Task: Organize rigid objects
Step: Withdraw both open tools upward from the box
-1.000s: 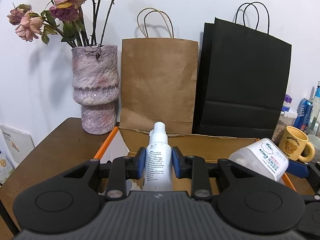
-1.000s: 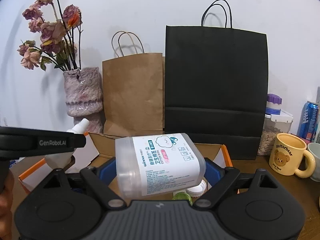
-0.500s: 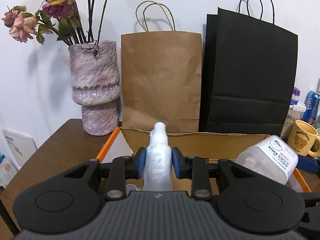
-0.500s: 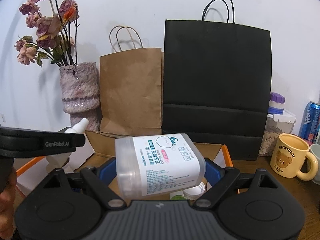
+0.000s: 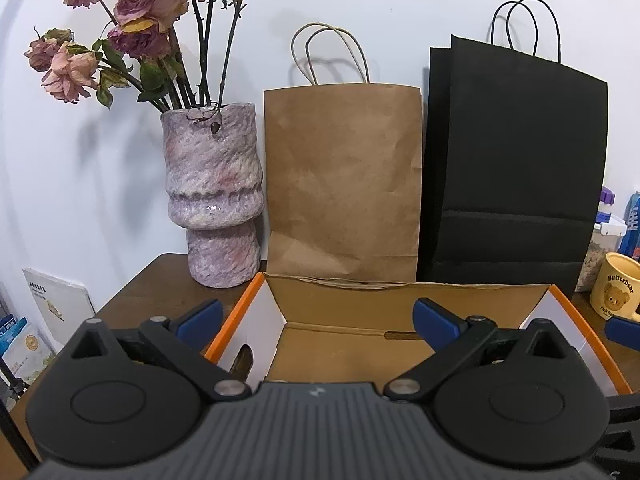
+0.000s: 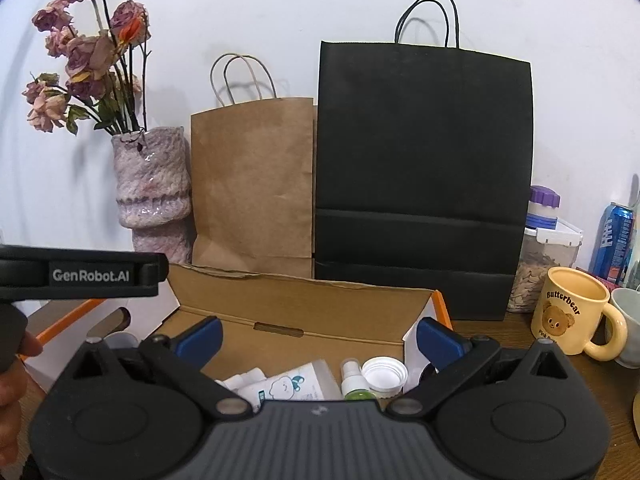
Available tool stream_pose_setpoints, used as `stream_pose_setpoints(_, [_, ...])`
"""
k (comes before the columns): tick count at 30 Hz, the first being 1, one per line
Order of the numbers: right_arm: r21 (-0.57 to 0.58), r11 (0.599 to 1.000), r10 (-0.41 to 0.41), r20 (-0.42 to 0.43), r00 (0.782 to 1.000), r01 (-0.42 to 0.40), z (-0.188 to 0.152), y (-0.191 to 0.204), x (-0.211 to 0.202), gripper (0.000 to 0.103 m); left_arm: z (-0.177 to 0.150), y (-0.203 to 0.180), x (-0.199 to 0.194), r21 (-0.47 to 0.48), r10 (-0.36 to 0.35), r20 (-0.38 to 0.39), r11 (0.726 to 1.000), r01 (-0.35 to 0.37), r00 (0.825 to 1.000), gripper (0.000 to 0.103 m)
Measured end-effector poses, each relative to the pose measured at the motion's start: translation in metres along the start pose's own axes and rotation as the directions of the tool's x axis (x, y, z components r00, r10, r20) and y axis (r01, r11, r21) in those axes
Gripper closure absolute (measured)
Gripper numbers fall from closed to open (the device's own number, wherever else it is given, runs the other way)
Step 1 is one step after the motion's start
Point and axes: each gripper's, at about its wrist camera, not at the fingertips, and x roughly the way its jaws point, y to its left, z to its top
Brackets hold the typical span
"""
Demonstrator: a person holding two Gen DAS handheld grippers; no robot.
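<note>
Now both sets of jaws just spread wide, nothing between: left gripper (image 5: 316,314) and right gripper (image 6: 318,334), poised above cardboard box (image 6: 304,300). Inside box, white bottles (image 6: 280,386), small green spray bottle (image 6: 354,380), white cap (image 6: 384,374). Behind, vase (image 5: 214,196), brown bag (image 5: 344,184), black bag (image 6: 424,176).

Both grippers are black with blue fingertips (image 5: 200,318). Round silver screws sit at the joints. One side reads "GenRobot.AI" in white.
</note>
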Motion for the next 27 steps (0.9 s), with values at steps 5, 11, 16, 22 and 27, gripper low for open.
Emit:
stream_pose_setpoints(5, [-0.001, 1.000, -0.006, -0.005, 1.000, 0.006, -0.001, -0.001, 0.001, 0.000, 0.001, 0.000, -0.001, -0.004, -0.002, 0.003, 1.000, 0.002, 1.000, 0.000])
stream_pose_setpoints(11, [-0.005, 1.000, -0.002, -0.006, 1.000, 0.002, 0.000, 0.000, -0.001, 0.000, 0.002, 0.000, -0.002, -0.004, -0.002, 0.004, 1.000, 0.002, 1.000, 0.000])
stream_pose_setpoints(16, [-0.007, 1.000, -0.002, -0.002, 1.000, 0.002, 0.000, -0.001, -0.005, 0.000, 0.002, 0.001, -0.006, -0.007, -0.004, 0.010, 1.000, 0.004, 1.000, 0.000])
stream_pose_setpoints(22, [-0.007, 1.000, 0.012, 0.008, 1.000, -0.012, -0.001, -0.001, -0.017, 0.000, 0.003, 0.007, -0.019, -0.026, -0.003, 0.013, 1.000, 0.003, 1.000, 0.000])
stream_pose_setpoints(27, [-0.025, 1.000, 0.006, 0.017, 1.000, -0.005, -0.003, -0.002, -0.029, 0.000, -0.001, 0.010, -0.032, -0.015, -0.001, 0.019, 1.000, 0.002, 1.000, 0.000])
